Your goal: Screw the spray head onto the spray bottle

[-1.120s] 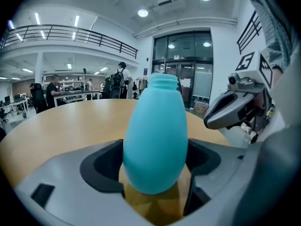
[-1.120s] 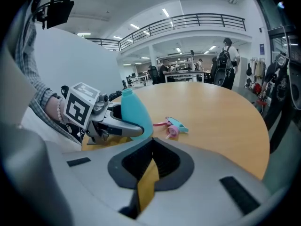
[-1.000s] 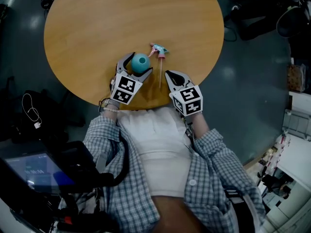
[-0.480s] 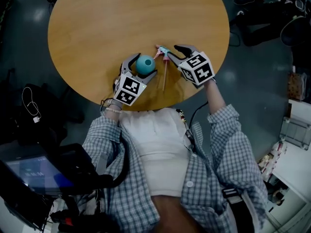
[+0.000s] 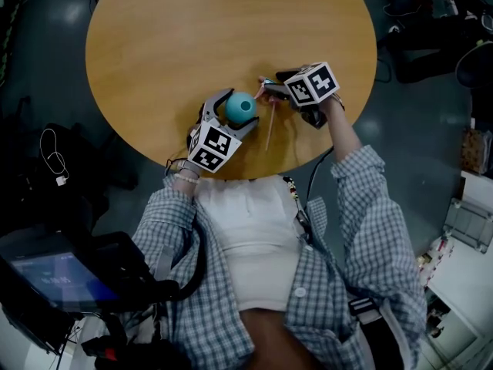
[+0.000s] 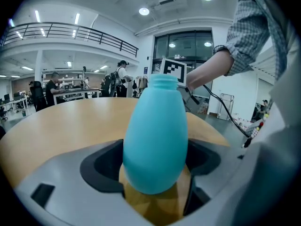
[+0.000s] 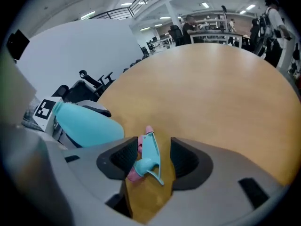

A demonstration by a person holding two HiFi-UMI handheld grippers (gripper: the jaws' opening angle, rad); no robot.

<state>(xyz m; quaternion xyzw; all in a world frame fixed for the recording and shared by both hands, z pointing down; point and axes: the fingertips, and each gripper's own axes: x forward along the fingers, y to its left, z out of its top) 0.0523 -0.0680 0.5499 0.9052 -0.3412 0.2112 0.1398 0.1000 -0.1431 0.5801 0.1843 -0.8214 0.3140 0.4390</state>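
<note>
- A blue-green spray bottle [image 6: 155, 135] is gripped around its belly by the left hand-held gripper [image 5: 236, 110], near the lower edge of the round wooden table [image 5: 154, 45]; its open neck is turned upward.
- The spray head [image 7: 149, 149], blue-green with a pink nozzle, is seen lying on the table just right of the bottle. A thin tube [image 5: 270, 133] runs from it toward the table's lower edge.
- The right hand-held gripper [image 7: 153, 161] is set over the spray head with its jaws apart. They have just been opening, and the head lies between them with a gap on its right side.
- In the left gripper view the middle of the frame is filled by the bottle. Behind it, the right gripper's marker cube [image 6: 173, 70] and a forearm in a checked sleeve [image 6: 254, 27] are partly covered.
- A dark cable [image 5: 316, 176] is seen hanging from the right gripper past the table edge.
- At the lower left of the head view a dark rig with a dim screen [image 5: 46, 276] is seen, and at mid left a white cord [image 5: 52, 160] on something black.
- In the gripper views a bright hall is shown, with a balcony railing [image 6: 70, 32], people at desks [image 6: 54, 86] and office chairs [image 7: 91, 81].
- The only print made out is the black-and-white square patterns on the two cubes [image 5: 212, 146]; the screen is too dim to be read.
</note>
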